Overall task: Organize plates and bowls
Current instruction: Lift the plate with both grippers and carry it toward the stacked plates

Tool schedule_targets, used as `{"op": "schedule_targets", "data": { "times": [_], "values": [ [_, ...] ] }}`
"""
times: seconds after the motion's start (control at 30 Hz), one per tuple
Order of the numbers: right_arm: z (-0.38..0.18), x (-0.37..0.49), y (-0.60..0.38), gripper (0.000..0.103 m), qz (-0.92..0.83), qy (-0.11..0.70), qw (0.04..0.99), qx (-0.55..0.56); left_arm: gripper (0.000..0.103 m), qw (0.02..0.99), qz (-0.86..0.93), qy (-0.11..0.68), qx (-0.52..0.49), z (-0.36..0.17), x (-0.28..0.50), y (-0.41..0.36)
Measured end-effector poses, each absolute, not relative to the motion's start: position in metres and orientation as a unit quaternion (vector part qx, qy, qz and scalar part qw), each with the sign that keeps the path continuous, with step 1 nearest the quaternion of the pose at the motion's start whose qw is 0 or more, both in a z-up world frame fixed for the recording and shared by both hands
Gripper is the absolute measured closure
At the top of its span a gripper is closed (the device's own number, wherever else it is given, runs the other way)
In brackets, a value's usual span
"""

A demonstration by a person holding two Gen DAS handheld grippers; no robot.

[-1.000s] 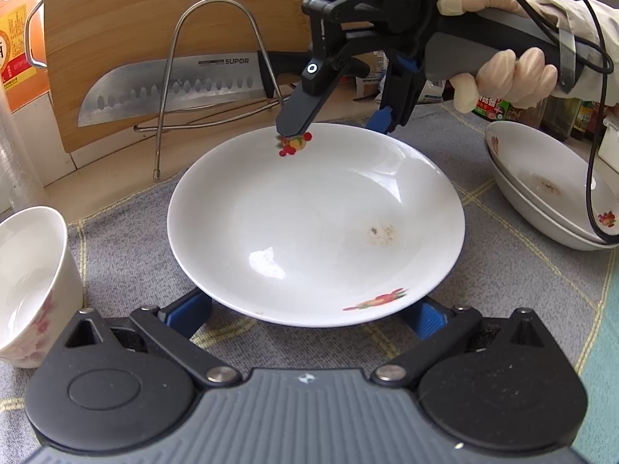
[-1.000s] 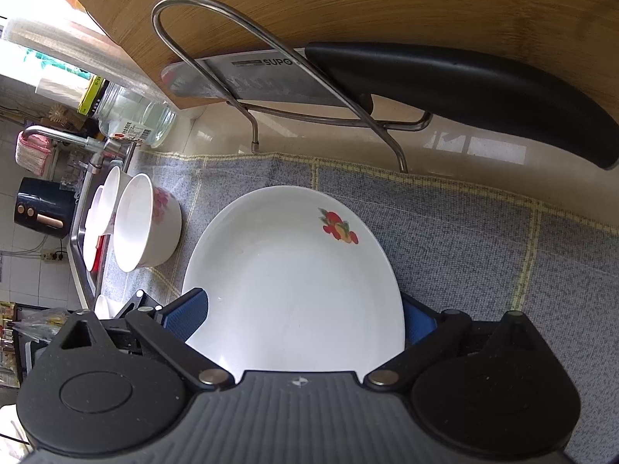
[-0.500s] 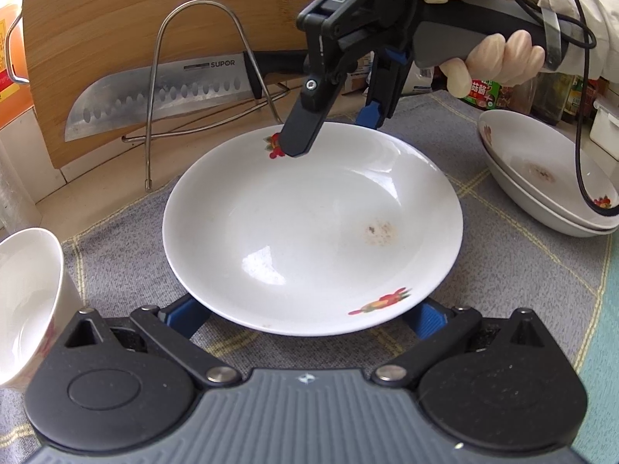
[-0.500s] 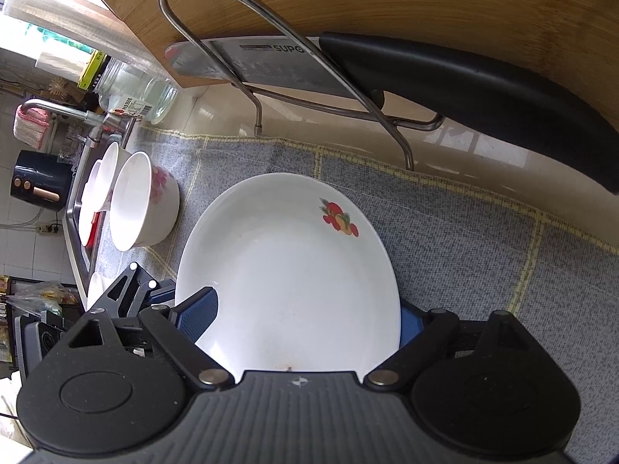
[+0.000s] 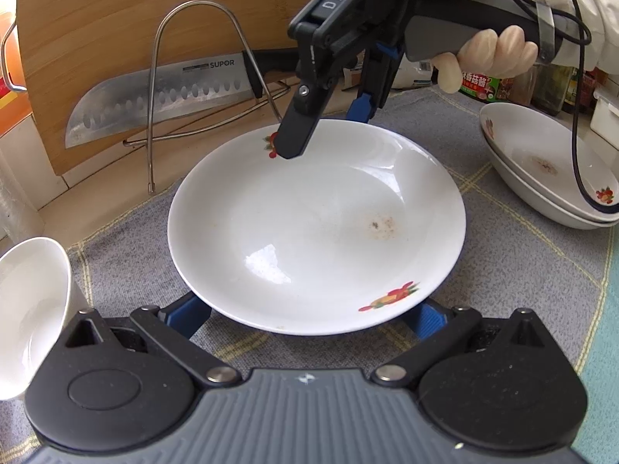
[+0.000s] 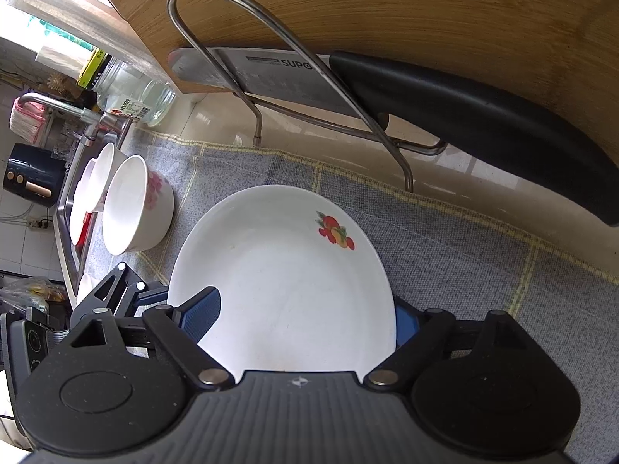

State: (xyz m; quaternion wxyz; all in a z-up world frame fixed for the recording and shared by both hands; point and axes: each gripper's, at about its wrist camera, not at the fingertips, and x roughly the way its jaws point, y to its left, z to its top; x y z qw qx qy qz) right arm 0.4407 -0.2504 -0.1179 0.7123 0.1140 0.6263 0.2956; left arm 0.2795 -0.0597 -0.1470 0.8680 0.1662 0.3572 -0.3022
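You have three plates in view: one white plate (image 5: pixel 317 228) on the cloth in front of you, and a stack of two plates (image 5: pixel 549 178) off to its right near the bottles. Three white bowls (image 6: pixel 131 205) with pink flowers sit in a close group by the sink edge, one of them just left of the plate. One knife (image 5: pixel 162 96) rests in one wire rack (image 5: pixel 193 73), leaning on one wooden cutting board (image 5: pixel 154 11). Everything stands on a grey woven cloth (image 5: pixel 503 270) with thin yellow lines, spread over a pale stone counter; beyond it you can see a steel sink (image 6: pixel 69 208), a tap, a glass jar and a tiled floor below. The plate is shallow and glossy, with two small red fruit prints on its rim and a faint brown smudge inside. Your right gripper (image 5: pixel 332 127) comes down over the far rim, its jaws closing with that rim between them, one finger inside the plate and one outside; the pads do not yet seem to press on it. Your left gripper (image 5: pixel 305 317) has its two blue fingers set wide under the near rim, one at each side; whether they touch the plate I cannot tell.
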Motion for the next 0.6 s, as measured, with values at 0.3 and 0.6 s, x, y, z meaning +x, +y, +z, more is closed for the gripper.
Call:
{"op": "schedule_targets", "data": {
  "times": [0.3,0.6],
  "values": [
    [-0.117,0.442,-0.249,0.018,0.298,0.634,0.707,0.096,0.0,0.868,-0.303,0.355,0.17,-0.146,0.279,-0.06],
    [-0.116,0.428,-0.247,0.017,0.296,0.641,0.702,0.091,0.0,0.863,-0.3,0.363,0.18,-0.143,0.271,-0.058]
  ]
}}
